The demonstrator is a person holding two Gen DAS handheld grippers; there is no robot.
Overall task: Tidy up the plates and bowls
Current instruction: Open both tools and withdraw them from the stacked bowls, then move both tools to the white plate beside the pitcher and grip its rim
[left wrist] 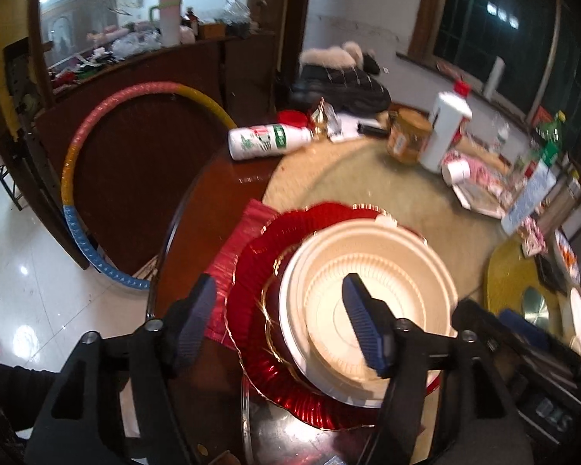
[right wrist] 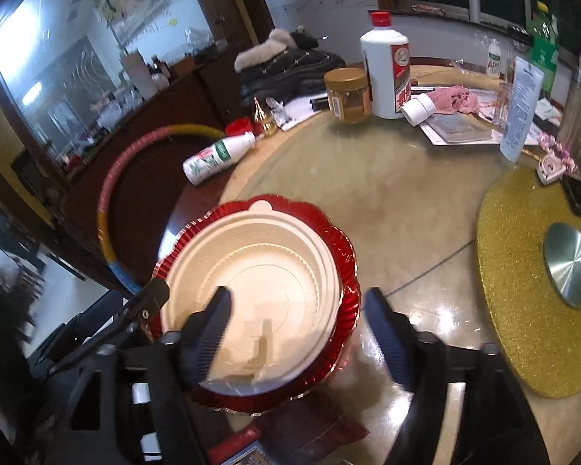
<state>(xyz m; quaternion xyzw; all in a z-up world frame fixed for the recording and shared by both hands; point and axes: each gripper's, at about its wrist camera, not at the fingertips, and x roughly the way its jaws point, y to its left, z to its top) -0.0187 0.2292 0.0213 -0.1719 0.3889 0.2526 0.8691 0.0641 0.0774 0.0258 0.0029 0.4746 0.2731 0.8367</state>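
A cream bowl [left wrist: 372, 298] sits nested on white plates, stacked on a red scalloped plate [left wrist: 263, 271] at the near edge of the round table. My left gripper [left wrist: 281, 321] is open just above the stack, its right finger over the bowl and its left finger outside the red plate's left rim. In the right wrist view the same cream bowl [right wrist: 259, 271] rests on the red plate [right wrist: 341, 248]. My right gripper [right wrist: 296, 333] is open, its left finger inside the bowl and its right finger outside the rim. Neither holds anything.
A white bottle [right wrist: 217, 155] lies on its side at the far left of the table. An upright white liquor bottle [right wrist: 387, 66], a jar [right wrist: 346, 95], papers and clutter stand at the back. A gold mat [right wrist: 523, 290] with a metal disc lies at the right. A red cloth [left wrist: 228, 255] lies under the stack.
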